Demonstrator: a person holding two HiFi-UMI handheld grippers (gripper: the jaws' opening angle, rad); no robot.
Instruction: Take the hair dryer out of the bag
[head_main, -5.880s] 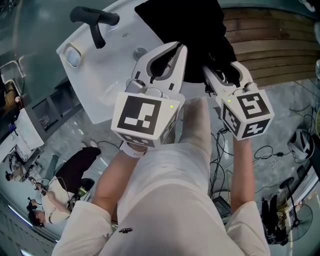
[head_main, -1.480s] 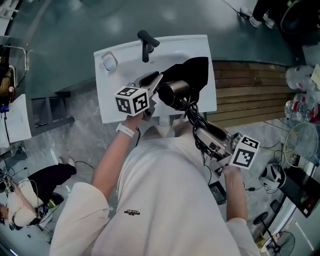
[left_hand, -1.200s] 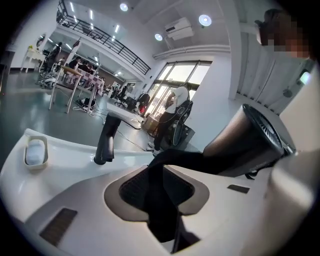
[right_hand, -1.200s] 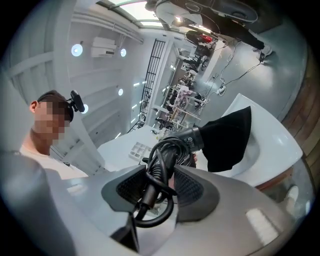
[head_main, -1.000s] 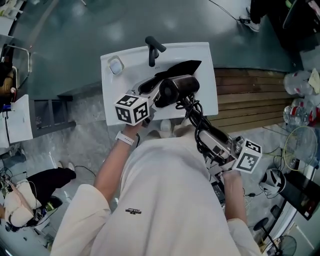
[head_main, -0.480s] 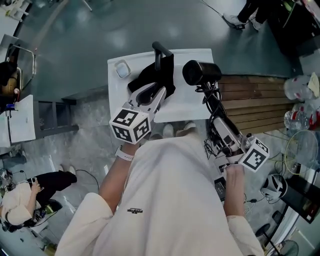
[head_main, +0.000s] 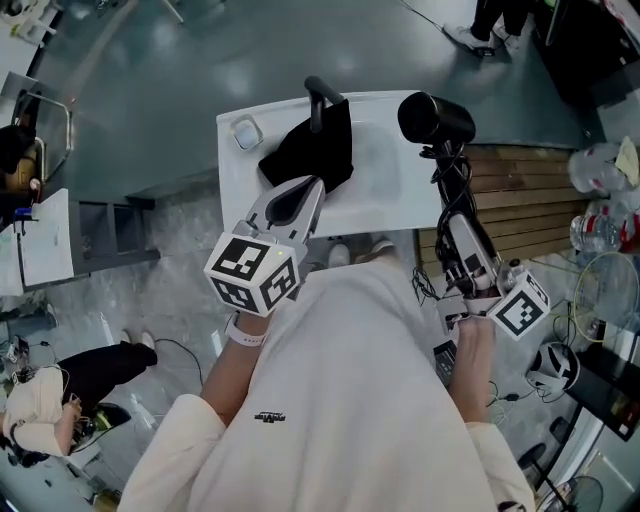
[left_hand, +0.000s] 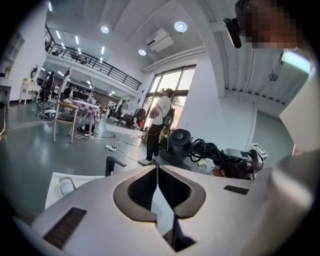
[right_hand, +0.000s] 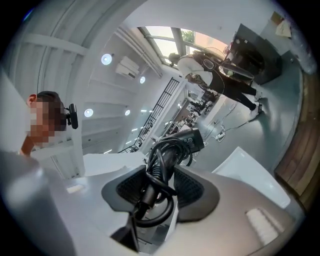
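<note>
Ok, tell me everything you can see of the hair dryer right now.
The hair dryer is dark, matt plastic by its look, with a short round barrel. Its black cord is bundled in loops round the handle. The right hand-held gripper is clamped on handle and cord, holding the dryer in the air, barrel away from the person. In the head view it shows by the right corner of the white basin, clear of the black bag lying there.

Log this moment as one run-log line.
left hand-held gripper: jaws closing, empty | right hand-held gripper: gripping hair dryer by cord-wrapped handle | hair dryer: out of bag, held aloft | bag: lying on sink by faucet
</note>
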